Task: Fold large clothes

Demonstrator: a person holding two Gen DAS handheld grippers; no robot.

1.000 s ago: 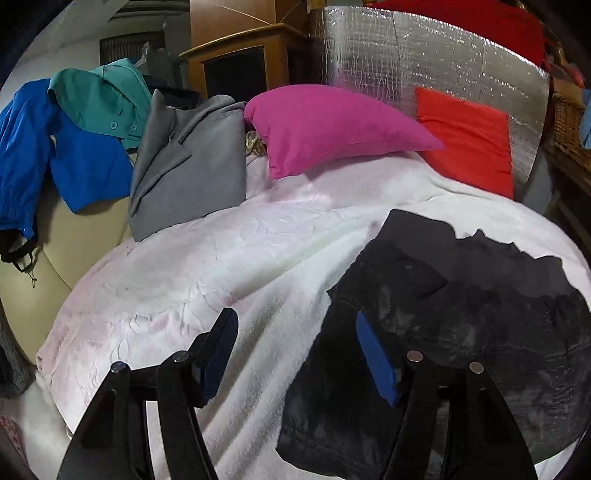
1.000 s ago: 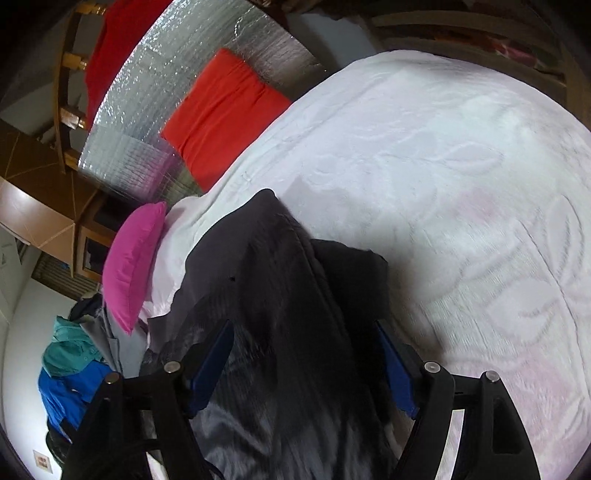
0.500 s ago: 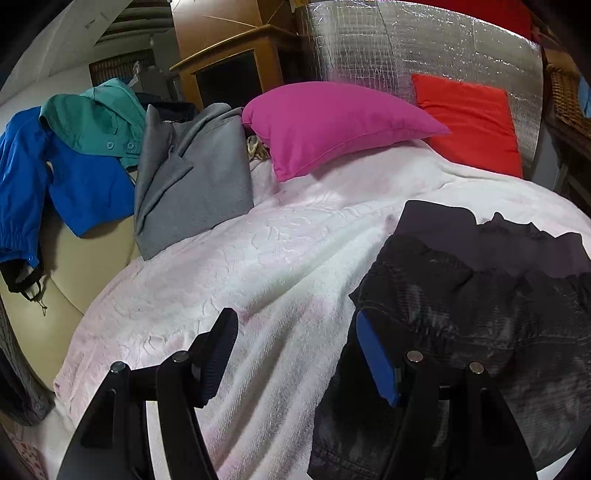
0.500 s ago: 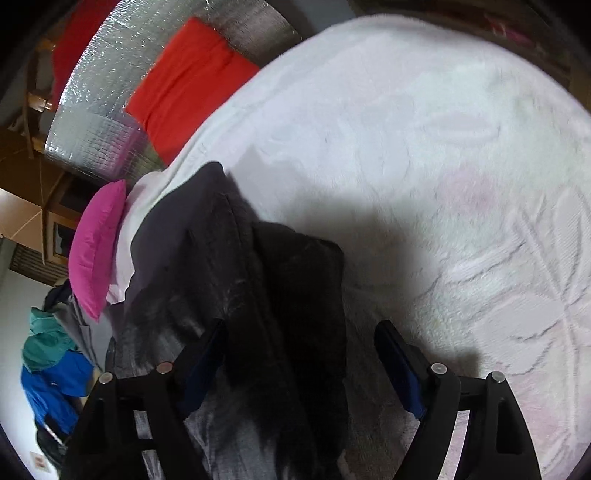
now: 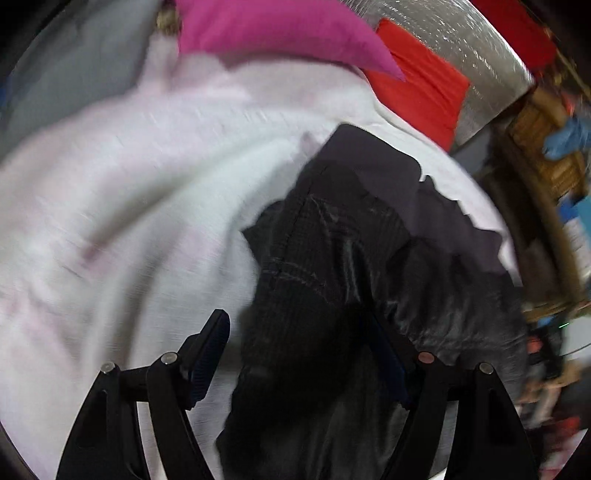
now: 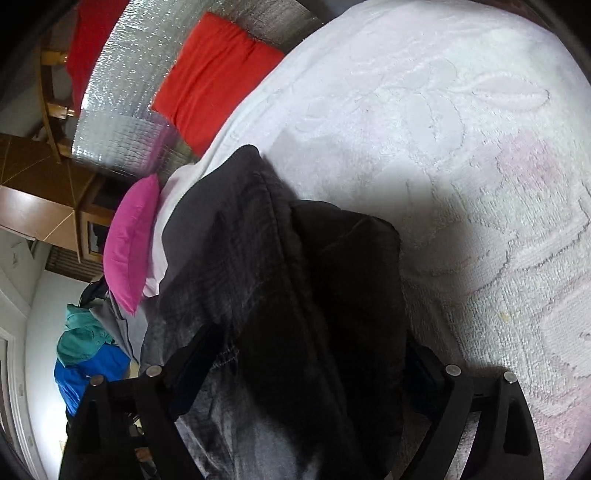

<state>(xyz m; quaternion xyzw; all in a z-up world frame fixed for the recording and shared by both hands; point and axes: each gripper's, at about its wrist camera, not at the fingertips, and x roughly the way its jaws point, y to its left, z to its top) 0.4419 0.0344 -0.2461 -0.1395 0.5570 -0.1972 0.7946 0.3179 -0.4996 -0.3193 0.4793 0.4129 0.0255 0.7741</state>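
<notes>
Black garment [image 6: 280, 295] hides right hand-held gripper [image 6: 306, 365] pads; jaws opening.

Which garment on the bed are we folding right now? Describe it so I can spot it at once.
Start at the white blanket that covers the bed, below the red cushion and the pink pillow. The dark jacket lies crumpled on it, the only garment on the blanket. Its black, slightly shiny fabric sets it apart from the grey, green and blue clothes heaped off to the side.

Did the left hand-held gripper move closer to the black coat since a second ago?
Yes. The left hand-held gripper dipped toward the black coat; the pink pillow slid to the view's top edge. Its jaws are opening around the coat's edge.
</notes>
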